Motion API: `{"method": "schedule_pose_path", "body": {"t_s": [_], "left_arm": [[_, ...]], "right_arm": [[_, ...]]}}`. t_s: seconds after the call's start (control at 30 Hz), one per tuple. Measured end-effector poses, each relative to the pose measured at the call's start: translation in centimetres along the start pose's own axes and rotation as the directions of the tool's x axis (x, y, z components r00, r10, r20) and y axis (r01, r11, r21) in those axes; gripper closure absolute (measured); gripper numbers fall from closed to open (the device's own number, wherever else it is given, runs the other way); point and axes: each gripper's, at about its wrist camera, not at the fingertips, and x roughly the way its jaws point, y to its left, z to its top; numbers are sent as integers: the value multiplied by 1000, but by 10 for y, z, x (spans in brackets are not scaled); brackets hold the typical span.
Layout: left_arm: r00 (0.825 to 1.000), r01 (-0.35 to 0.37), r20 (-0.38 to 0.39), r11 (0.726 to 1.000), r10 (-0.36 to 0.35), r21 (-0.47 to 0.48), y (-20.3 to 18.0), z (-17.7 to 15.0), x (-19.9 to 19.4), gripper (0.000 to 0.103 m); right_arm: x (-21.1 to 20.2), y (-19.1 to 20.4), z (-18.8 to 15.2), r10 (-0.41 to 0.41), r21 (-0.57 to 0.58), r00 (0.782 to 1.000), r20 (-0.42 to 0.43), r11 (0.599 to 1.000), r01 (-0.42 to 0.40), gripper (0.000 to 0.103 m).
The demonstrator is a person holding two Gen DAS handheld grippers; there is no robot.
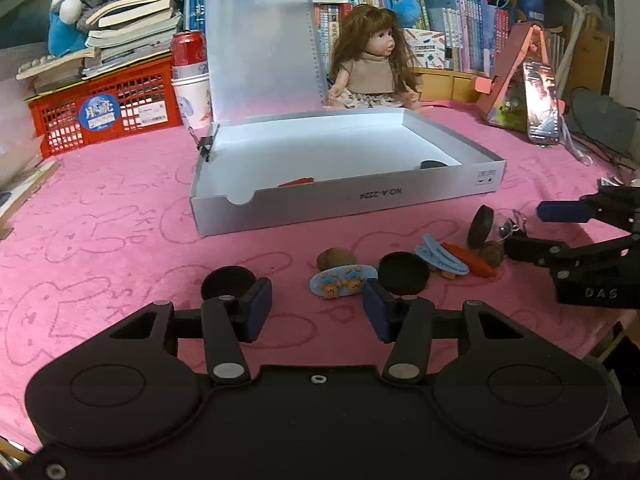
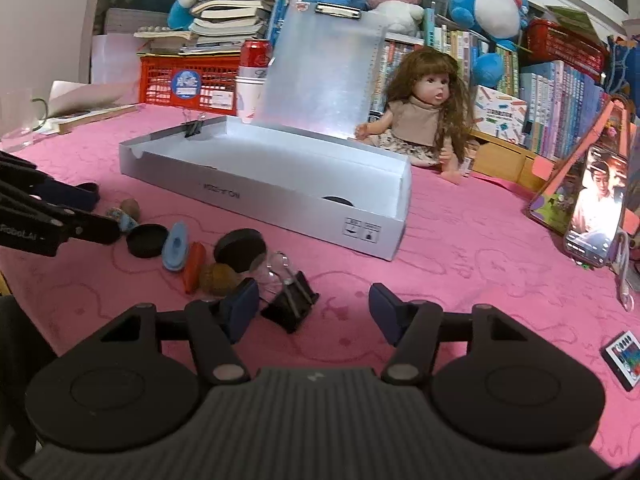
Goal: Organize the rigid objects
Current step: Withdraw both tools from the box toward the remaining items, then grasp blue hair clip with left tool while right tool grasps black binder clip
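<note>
Pink cloth spreads under both my tools, and the silver box lies open ahead of them, a black disc and something orange already inside. I judge I am at the picking stage, reaching for the next piece. My left gripper stands partly open with nothing between its pads; the blue bear clip lies just beyond its tips, a black disc just ahead of its right finger, another beside the left one. My right gripper stands wider and empty, the black binder clip lying on the cloth between its fingers, nearer the left one. Next the right needs to centre on that clip, close, then carry it forward into the box.
</note>
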Motion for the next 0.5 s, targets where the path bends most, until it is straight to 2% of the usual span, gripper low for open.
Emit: {"method": "schedule_pose_path", "body": {"t_s": [0.17,0.37,0.47,0.5], "left_arm": [[1000,0,3,1000,0,-20,4,0,1,54],[1000,-3,20,1000,3,-5,-1,-1,4,54],[1000,-6,29,1000,6,-8,-2,-1,6,54],[999,-8,33,1000,8,-9,-3,-2,6,55]], "right_arm": [[-3,-10,-3,-26,38,1000,-8,999,27,29],[-2,-11,-4,-13,81,1000,3,997,12,31],[0,-9,-4,-5,114,1000,11,993,4,37],[0,-8,-4,-4,130,1000,16,992,2,48]]}}
